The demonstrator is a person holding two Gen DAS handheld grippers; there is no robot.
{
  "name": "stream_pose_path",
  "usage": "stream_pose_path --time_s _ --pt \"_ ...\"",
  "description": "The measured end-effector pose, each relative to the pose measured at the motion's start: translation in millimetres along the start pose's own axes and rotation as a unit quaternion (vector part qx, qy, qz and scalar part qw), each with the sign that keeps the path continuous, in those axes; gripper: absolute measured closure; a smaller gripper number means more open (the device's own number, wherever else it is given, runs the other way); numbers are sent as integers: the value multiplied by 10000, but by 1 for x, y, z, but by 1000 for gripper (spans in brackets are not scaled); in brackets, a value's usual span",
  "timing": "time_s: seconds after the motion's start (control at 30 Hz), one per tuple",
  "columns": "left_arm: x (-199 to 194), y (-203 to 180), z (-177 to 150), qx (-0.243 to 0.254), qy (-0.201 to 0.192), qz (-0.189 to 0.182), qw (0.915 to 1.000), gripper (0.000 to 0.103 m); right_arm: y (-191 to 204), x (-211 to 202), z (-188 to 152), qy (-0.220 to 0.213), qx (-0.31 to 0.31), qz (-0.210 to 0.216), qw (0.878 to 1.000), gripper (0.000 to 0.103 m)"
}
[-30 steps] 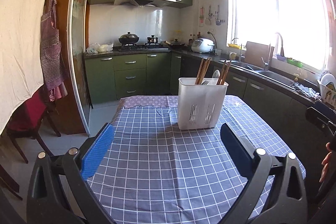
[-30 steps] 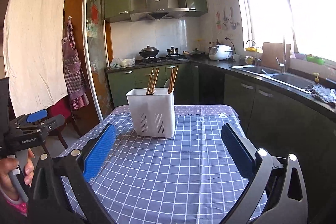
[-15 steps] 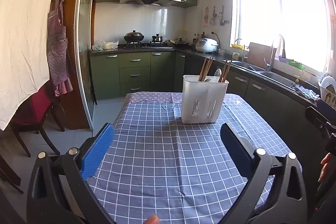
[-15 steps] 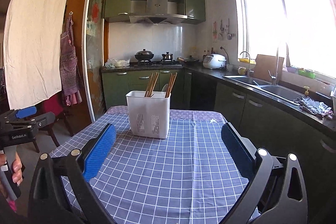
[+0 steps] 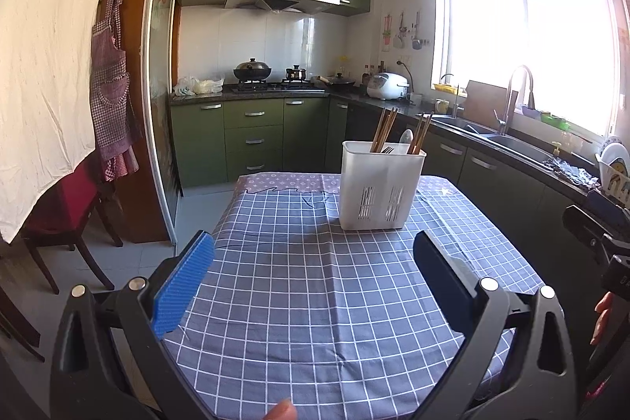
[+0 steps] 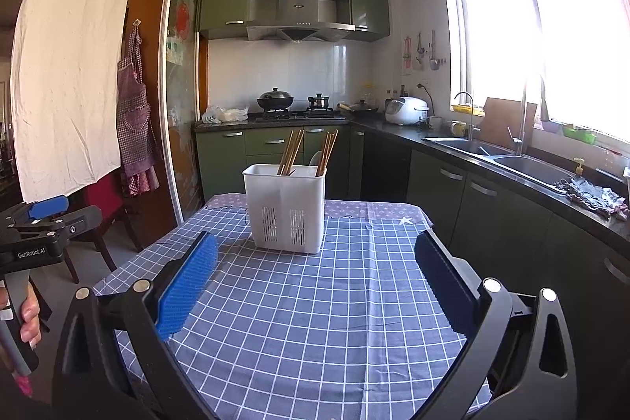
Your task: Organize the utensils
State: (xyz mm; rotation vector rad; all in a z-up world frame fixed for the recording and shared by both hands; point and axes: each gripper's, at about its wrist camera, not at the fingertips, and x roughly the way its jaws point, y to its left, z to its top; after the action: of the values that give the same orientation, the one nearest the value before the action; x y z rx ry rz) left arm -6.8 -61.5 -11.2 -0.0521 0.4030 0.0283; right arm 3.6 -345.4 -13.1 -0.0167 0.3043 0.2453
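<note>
A white slotted utensil holder [image 5: 381, 188] [image 6: 286, 208] stands upright on the blue checked tablecloth [image 5: 338, 294] [image 6: 323, 317] near the table's far end. Wooden chopsticks [image 5: 385, 128] [image 6: 292, 151], a fork and a spoon stick out of its top. My left gripper [image 5: 313, 264] is open and empty, well short of the holder. Held back from the holder too, my right gripper [image 6: 315, 262] is open with nothing between its fingers. The left gripper's body [image 6: 37, 237] shows at the left edge of the right wrist view, in a person's hand.
Green cabinets, a stove with pots [image 5: 252, 70] and a counter with a sink [image 6: 484, 148] run along the back and right. A red chair [image 5: 67, 211] and a hanging apron [image 5: 112, 81] are on the left. A fingertip [image 5: 281, 411] shows at the bottom edge.
Both grippers have pulled back and risen, so the holder looks smaller and farther away. Both stay open and empty.
</note>
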Motion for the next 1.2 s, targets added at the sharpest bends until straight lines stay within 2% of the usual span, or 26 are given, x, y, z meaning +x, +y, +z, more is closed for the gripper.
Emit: stream_pose_path --time_s 0.13,1.2 --pt "-3 -1 0 35 -49 105 9999 7 1 3 0 11 3 41 10000 4" --pt "-1 -1 -5 84 13 188 9998 7 5 17 -5 124 38 174 9998 4"
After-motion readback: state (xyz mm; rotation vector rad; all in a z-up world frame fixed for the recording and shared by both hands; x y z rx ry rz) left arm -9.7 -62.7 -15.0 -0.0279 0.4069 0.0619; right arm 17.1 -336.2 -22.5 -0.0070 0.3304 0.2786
